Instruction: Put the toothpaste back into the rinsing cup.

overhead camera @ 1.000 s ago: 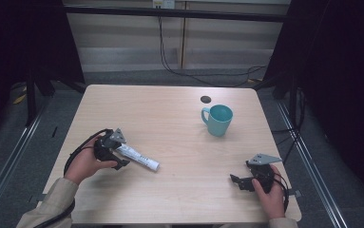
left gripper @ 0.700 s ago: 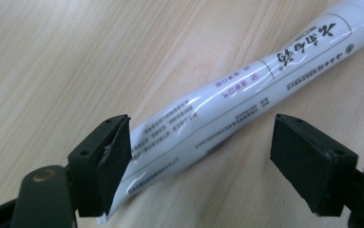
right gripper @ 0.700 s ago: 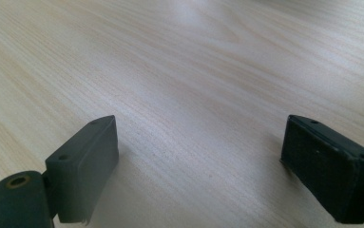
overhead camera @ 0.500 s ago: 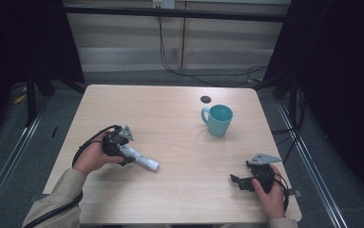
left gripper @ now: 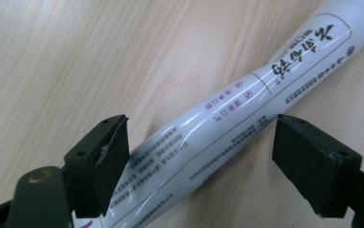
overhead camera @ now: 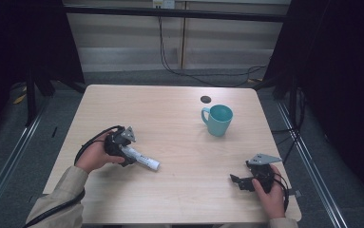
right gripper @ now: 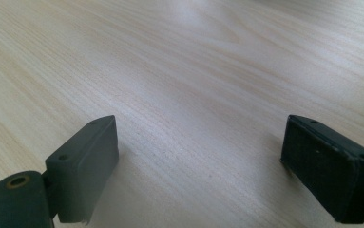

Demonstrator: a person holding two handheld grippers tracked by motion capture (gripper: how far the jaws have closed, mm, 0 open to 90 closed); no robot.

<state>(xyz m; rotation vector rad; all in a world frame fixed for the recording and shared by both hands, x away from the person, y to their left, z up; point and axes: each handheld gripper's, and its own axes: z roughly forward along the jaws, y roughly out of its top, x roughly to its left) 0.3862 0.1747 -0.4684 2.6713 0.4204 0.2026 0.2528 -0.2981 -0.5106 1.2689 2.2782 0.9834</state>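
Note:
A white tube (overhead camera: 145, 162) with dark print lies flat on the wooden table (overhead camera: 170, 199), left of the middle. My left gripper (overhead camera: 129, 155) is over its near end, and its jaws straddle the tube (left gripper: 227, 118). In the left gripper view the left pad (left gripper: 115, 161) sits against the tube's edge and the right pad (left gripper: 308, 161) stands clear of it, so the gripper (left gripper: 201, 161) is open. My right gripper (overhead camera: 235, 181) rests near the table's front right corner, pointing left. It is open (right gripper: 198, 161) over bare wood with nothing between its pads.
A teal mug (overhead camera: 217, 121) stands upright at the back right, its handle to the left. A small black disc (overhead camera: 205, 99) lies just behind it. Cables trail from both grippers towards the person's sleeves. Dark floor and metal rails surround the table.
The left hand and its gripper have shifted slightly right and away from the person, over the tube's near end. The tube and the right gripper have stayed put.

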